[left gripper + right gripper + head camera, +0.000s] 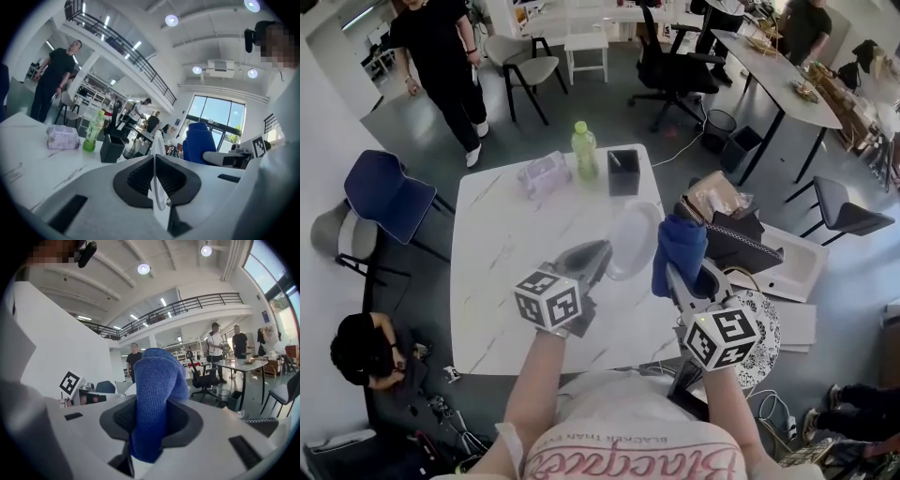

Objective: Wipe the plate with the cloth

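The plate, pale and translucent, is held up off the table, standing on edge above the table's right edge. The left gripper has its jaws clamped together on the plate's rim. In the left gripper view the rim shows as a thin white line pinched between the two dark pads.

The cloth, a thick blue one, is just to the right of the plate, beyond the table's right edge. It is bunched into a fold that stands up out of the right gripper, whose jaws are closed tight on it. The fold fills the gap between the pads, and a short end hangs below them. Cloth and plate face each other at about the same height; whether they touch cannot be told from any view.

Along the table's far edge stand a green bottle and, to its right toward the far right corner, a black holder. A wrapped tissue pack lies to the bottle's left.

A blue chair stands off the table's left edge. A person in black stands well beyond the far left corner.
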`<state>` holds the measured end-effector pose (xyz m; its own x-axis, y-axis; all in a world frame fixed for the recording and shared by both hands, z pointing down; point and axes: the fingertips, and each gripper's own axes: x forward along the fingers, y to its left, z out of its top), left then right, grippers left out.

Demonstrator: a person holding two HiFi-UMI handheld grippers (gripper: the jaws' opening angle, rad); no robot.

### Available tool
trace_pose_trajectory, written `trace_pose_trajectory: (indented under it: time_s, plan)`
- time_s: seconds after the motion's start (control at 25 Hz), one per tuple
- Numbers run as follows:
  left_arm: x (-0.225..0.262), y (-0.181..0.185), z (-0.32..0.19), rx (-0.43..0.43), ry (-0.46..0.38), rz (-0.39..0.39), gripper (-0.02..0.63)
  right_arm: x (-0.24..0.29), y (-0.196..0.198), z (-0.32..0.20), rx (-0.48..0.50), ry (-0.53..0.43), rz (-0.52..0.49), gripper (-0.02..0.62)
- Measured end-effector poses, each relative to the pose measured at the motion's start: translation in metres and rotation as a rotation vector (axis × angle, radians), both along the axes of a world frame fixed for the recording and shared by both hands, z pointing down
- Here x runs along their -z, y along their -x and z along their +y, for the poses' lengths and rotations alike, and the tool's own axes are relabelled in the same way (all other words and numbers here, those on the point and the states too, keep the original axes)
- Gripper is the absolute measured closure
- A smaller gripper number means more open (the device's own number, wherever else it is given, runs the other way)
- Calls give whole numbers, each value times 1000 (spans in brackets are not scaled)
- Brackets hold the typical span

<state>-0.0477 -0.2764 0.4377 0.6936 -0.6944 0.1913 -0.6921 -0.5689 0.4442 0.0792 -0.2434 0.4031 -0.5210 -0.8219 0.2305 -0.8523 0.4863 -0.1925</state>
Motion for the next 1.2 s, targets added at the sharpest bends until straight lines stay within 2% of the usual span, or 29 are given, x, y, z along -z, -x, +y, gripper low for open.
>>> trace_pose_trajectory:
  time_s: [0.2,0.36,0.56,0.76,0.92,1.2]
  plan:
    - [34,8,12,30,-112,11,592,27,8,2,7,-96,-8,476]
    - [56,11,22,48,-193,6,592,43,26,9,67,-139,3,476]
    - [66,13,31,51,-228,-6,592,82,69,15,174,-235,-1,476]
    - [74,16,40,64,-247,11,592,102,110,4,217,-281,19,476]
    - [81,22,43,83,-255,39,592,101,109,-5,174,-288,50,476]
    - [86,24,50,78,-266,62,592,85,49,-24,-11,-232,41,474]
